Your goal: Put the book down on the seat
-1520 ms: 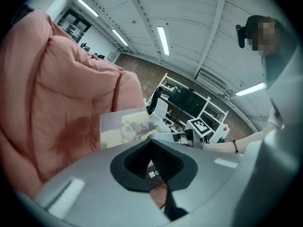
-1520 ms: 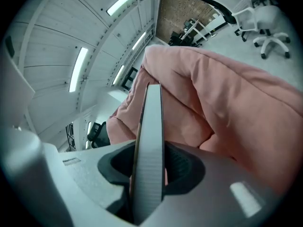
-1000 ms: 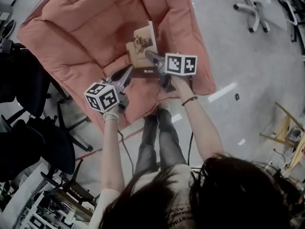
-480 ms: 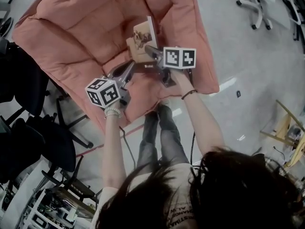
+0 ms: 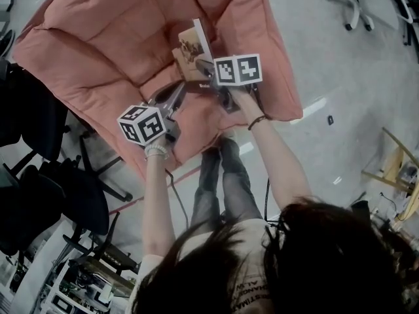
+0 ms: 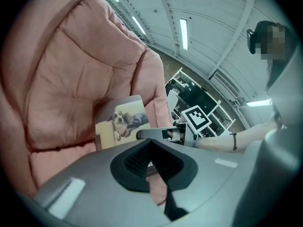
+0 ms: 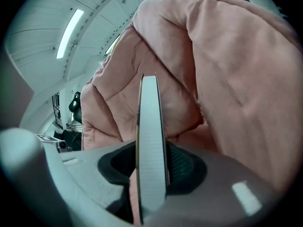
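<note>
The big pink seat [image 5: 118,38] fills the top of the head view, soft and puffy, and both claws reach out over it. The book [image 5: 194,51] is in the right claw [image 5: 203,65], standing up on its edge, with the seat under the claw and all around it. The right claw is clamped on the book. The left claw [image 5: 175,95] is just beside the right claw, a bit lower, and its two jaws are apart with nothing in them. The head view shows the whole seat and both arms from above, but there the book looks small. The left gripper view shows the book's [image 6: 124,122] front, with dogs on a sofa, and the right claw [image 6: 151,134] pinching it from the side; only pink seat [image 6: 71,79] shows in the gap of the left claw [image 6: 154,171]. The right gripper view shows only the book's [image 7: 150,150] thin white page edge, straight up between the jaws of the right claw [image 7: 151,174], with the seat [image 7: 227,70] close behind. No view shows if the book's bottom touches the seat.
</note>
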Available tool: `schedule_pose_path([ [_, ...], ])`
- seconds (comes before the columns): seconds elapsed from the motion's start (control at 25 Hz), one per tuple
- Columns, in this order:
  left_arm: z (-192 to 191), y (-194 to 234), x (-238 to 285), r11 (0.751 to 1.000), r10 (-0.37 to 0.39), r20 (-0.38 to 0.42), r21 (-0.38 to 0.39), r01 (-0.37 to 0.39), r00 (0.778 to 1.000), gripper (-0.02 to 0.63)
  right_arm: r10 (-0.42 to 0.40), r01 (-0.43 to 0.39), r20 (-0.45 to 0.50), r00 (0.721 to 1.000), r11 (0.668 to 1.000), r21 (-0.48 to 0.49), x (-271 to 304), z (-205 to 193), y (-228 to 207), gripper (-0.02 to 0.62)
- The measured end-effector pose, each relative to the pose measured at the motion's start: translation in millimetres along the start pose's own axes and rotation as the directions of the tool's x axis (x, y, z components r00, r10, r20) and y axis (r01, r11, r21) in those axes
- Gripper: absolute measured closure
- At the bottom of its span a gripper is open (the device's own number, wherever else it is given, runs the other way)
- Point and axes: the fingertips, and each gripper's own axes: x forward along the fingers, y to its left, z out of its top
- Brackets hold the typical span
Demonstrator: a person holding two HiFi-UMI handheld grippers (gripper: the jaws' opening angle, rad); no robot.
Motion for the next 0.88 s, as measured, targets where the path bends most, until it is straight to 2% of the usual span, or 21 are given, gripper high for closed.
schedule_pose_path([
  [0.2,-2.6,-3.1,1.5,1.000,-0.005,-0.004,-0.001,0.005,1.000,0.615,-0.082,0.080,-0.019,0.996,0.995,-0.059,-2.1,-6.3,-10.4,0.422],
  [0.44,-4.4,-7.8,-1.1,1.000,-0.022,-0.013,-0.002,0.022,1.000,0.615,-0.196,0.196,0.007,0.981,0.978,-0.074,-12.2,-3.4,-25.8,0.399],
  [0.88,8.5,-30.3,-6.0,0.999,-0.041,-0.005,0.005,0.041,0.999,0.615,-0.250,0.252,0.035,0.968,0.960,-0.124,-39.7,8.3,-17.8,0.393],
])
